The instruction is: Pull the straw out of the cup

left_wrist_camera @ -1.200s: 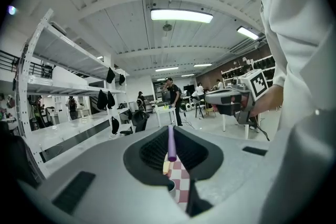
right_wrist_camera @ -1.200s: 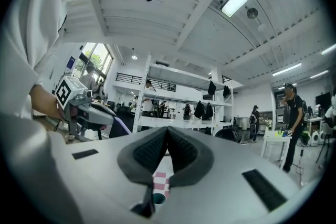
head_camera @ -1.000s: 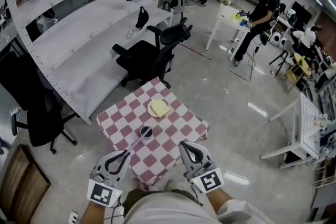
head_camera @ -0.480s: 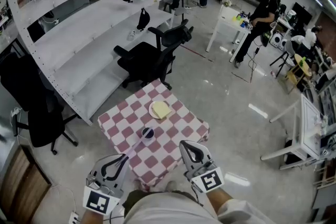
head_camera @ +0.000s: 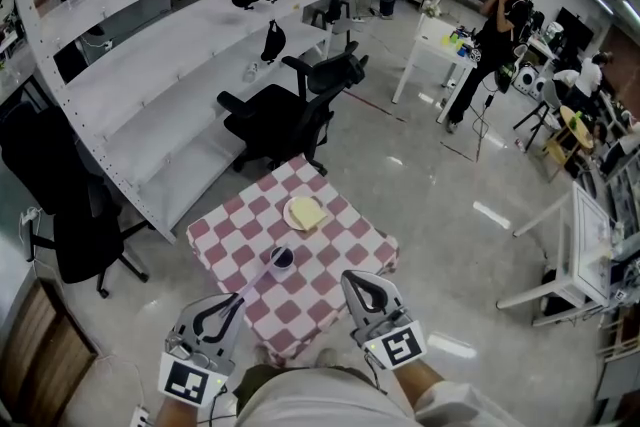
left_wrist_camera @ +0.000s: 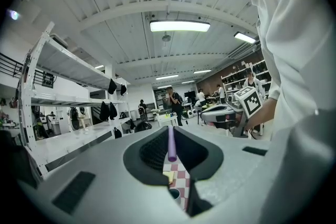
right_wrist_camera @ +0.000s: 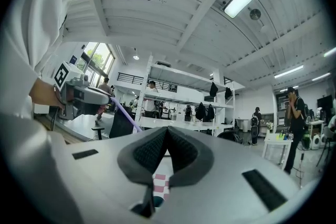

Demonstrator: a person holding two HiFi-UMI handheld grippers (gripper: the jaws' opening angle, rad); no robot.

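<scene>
Grey moulded plastic fills the near edge of the head view. Both grippers are held out in front of the person's body on bare forearms, pointing roughly level towards the table, with their marker cubes turned up. The left gripper (head_camera: 238, 297) sits lower and further out to its side. Its jaws are pinched together on a lilac straw (head_camera: 258, 277), which its own view shows clamped upright between the pads. The right gripper (head_camera: 352, 277) hangs beside it, well apart — its jaws meet at the tips with nothing between them.

From the left jaws the straw slants up and away to the dark cup (head_camera: 281, 259), its far end reaching the rim. Whether that end is inside the cup I cannot tell. The cup stands near the middle of the red-and-white checked table (head_camera: 340, 245). Past it lies a pale plate (head_camera: 288, 213) carrying a yellow item (head_camera: 308, 209) I cannot identify.

Beyond the table stands a black office chair (head_camera: 285, 110), with long white shelving (head_camera: 150, 65) to its left. Further off — at the right — a person in black (head_camera: 495, 35) stands by a white table (head_camera: 435, 40).
</scene>
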